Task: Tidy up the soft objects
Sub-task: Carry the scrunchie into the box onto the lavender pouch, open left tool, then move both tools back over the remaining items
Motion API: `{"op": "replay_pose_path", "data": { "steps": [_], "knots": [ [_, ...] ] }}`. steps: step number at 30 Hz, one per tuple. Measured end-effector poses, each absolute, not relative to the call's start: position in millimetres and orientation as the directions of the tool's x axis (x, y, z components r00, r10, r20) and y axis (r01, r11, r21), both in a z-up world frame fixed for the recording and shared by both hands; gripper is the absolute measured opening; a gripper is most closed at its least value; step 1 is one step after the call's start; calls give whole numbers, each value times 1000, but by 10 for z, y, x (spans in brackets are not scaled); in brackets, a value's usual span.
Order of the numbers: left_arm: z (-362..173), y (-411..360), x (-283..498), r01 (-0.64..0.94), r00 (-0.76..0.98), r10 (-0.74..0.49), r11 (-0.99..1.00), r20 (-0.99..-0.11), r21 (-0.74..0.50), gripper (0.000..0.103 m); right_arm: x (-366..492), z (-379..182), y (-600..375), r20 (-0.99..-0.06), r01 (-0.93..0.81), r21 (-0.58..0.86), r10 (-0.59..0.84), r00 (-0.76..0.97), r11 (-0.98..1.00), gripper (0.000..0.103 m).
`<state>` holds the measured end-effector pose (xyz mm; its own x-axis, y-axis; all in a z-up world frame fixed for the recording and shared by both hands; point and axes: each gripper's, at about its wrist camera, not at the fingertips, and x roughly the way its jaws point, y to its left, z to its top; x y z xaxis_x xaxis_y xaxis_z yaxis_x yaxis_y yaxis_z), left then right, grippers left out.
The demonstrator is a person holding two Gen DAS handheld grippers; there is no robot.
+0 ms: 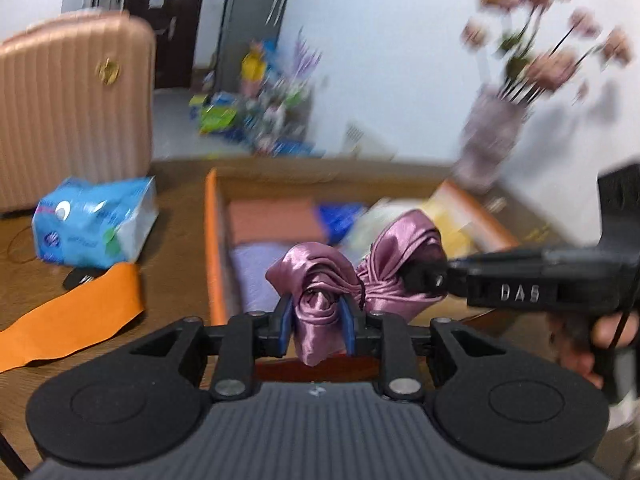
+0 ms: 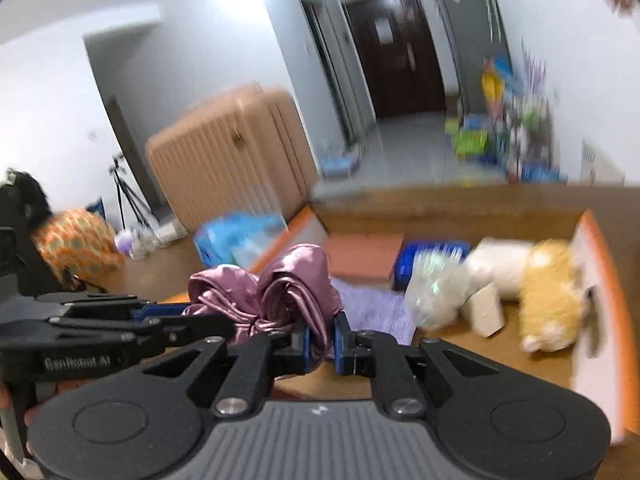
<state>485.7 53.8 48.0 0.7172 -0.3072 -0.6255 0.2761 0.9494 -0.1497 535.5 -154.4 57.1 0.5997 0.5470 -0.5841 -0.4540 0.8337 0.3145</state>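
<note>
Left tongs (image 1: 318, 326) and right tongs (image 2: 320, 344) each clenched on one end of the pink satin cloth (image 1: 320, 280), held above the orange box (image 1: 212, 248). Only the right wrist view shows the yellow plush toy (image 2: 552, 296) inside the box.

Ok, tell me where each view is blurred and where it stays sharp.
Left wrist view: the flowers and the floor clutter are motion-smeared, while the left tool and the satin cloth stay fairly sharp. Right wrist view: the plush toys are smeared, and the right tool is crisp.
</note>
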Motion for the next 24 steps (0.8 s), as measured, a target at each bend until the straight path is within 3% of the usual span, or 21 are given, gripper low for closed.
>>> {"op": "replay_pose_path", "data": {
  "steps": [9, 12, 13, 14, 15, 24],
  "knots": [
    [291, 623, 4826, 259, 704, -297, 953, -645, -155, 27, 5491, 193, -1439, -672, -448, 328, 539, 508, 832, 17],
    [329, 565, 4751, 262, 704, -291, 954, -648, -145, 29, 5415, 254, -1507, -671, -451, 321, 536, 512, 833, 27],
    [349, 556, 4740, 254, 709, -282, 957, -646, -139, 32, 5387, 286, -1515, -669, -447, 311, 527, 524, 839, 36],
    [388, 551, 4727, 248, 713, -276, 959, -645, -136, 37, 5360, 343, -1537, -666, -441, 306, 521, 534, 844, 43],
    [450, 543, 4702, 241, 720, -265, 962, -641, -128, 45, 5334, 408, -1574, -658, -438, 305, 519, 545, 846, 43],
    [1261, 476, 4059, 259, 825, -252, 964, -506, -58, 47, 4607, 1266, -2166, -533, -429, 197, 464, 708, 882, 56]
  ]
}}
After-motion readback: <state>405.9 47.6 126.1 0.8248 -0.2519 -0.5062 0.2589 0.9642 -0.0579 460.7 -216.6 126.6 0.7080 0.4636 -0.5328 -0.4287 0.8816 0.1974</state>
